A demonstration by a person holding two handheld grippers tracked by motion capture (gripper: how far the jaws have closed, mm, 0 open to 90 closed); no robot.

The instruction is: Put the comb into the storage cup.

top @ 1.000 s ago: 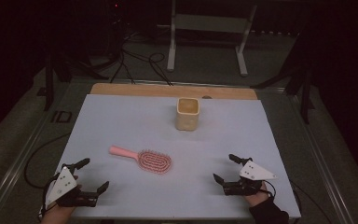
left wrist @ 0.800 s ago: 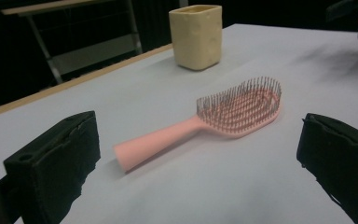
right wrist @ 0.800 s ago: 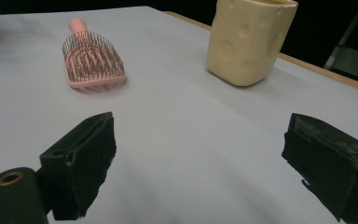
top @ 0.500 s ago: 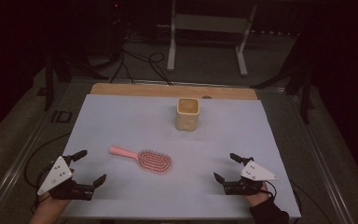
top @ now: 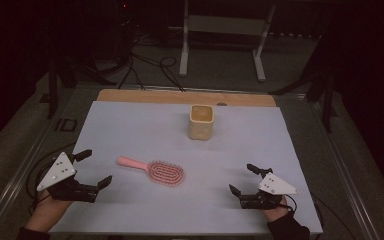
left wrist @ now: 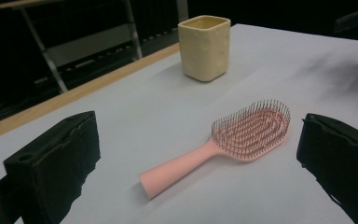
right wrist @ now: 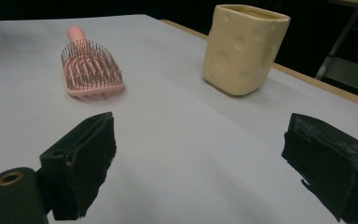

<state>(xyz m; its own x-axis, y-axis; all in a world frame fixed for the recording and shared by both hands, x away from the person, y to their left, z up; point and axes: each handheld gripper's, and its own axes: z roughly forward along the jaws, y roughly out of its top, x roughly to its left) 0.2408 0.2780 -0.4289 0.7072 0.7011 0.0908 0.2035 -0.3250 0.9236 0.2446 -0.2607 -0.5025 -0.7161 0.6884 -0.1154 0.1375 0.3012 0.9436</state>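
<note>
Swinging in from the table's left edge, the left gripper (top: 93, 168) is now facing the pink hairbrush (top: 155, 171), jaws apart. The right gripper (top: 241, 179) is waiting open near the front right corner, so a left-side pickup looks likely.

Bare table (top: 130, 130) lies between the left gripper (top: 94, 169) and the hairbrush (top: 153, 171); only the cup (top: 201, 121) stands farther back, well apart, with clear passage all around it
</note>
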